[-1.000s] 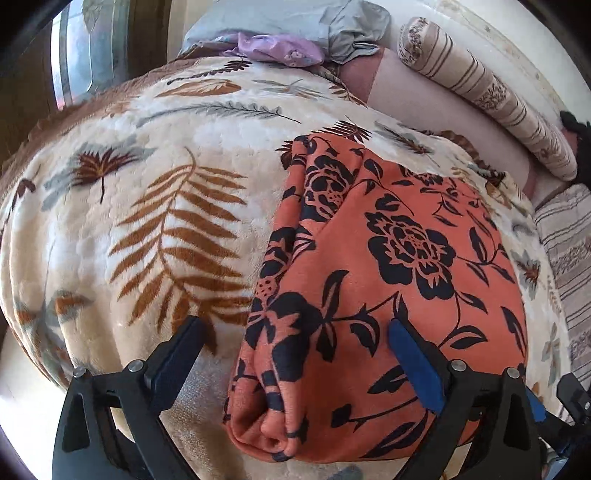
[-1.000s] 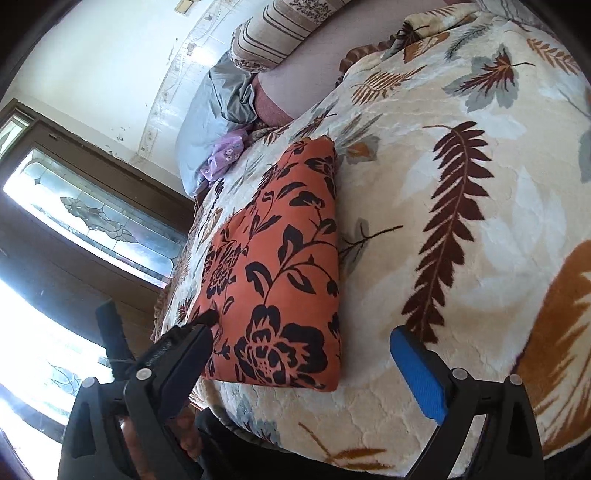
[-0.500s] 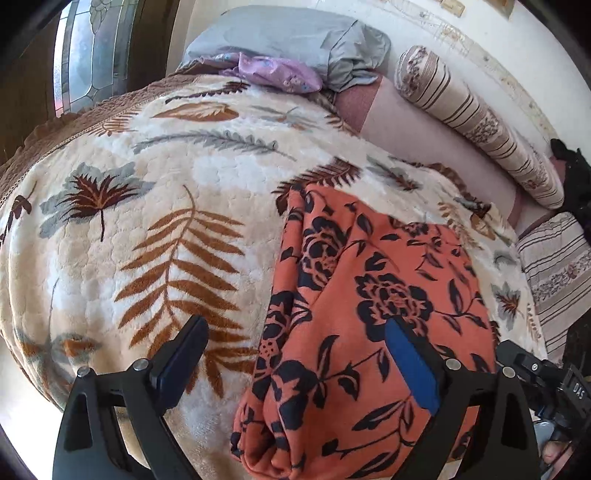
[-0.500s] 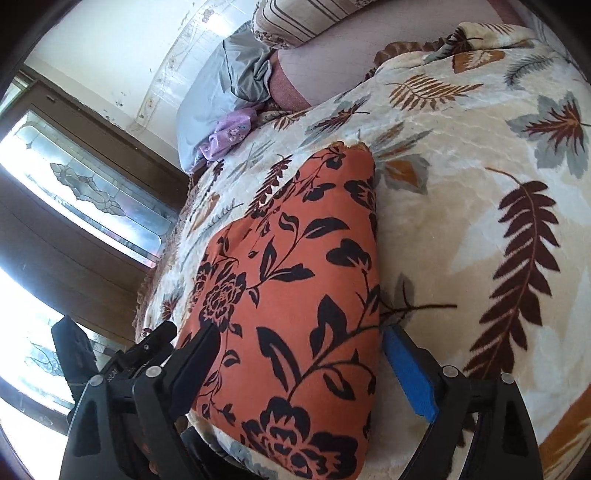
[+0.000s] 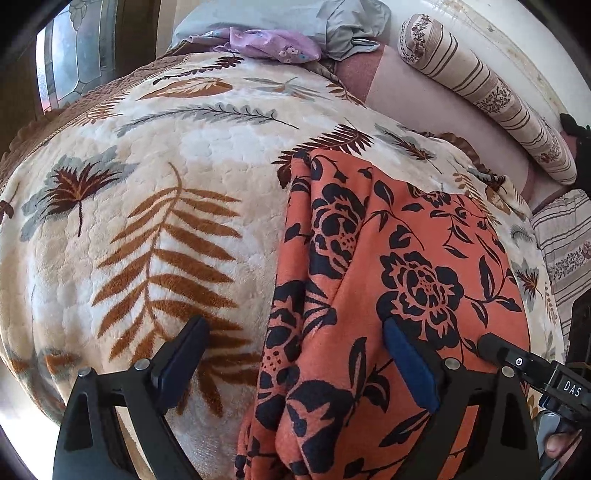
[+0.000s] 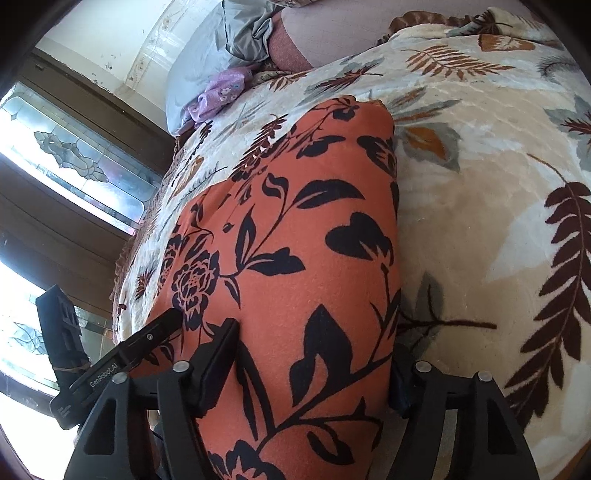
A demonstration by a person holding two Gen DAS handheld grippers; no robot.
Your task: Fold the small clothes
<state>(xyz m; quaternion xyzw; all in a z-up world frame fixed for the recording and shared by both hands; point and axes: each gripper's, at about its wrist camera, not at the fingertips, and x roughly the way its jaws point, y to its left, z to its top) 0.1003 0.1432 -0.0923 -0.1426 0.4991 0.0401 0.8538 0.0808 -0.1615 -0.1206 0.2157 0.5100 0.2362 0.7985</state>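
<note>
An orange garment with a black flower print lies folded lengthwise on the leaf-patterned blanket; it also shows in the right wrist view. My left gripper is open, its jaws astride the garment's left folded edge near the near end. My right gripper is open, its jaws astride the garment's right edge, the left finger resting on the cloth and the right finger at the cloth's edge on the blanket. The right gripper's tip shows in the left wrist view.
At the far end lie a grey pillow, a lilac flowered cloth and a striped bolster. A stained-glass window stands on the left side. The bed's near edge drops off below the grippers.
Both grippers have moved in low over the near end of the garment. The right gripper went from beside the cloth to astride its right edge; both stayed open.
</note>
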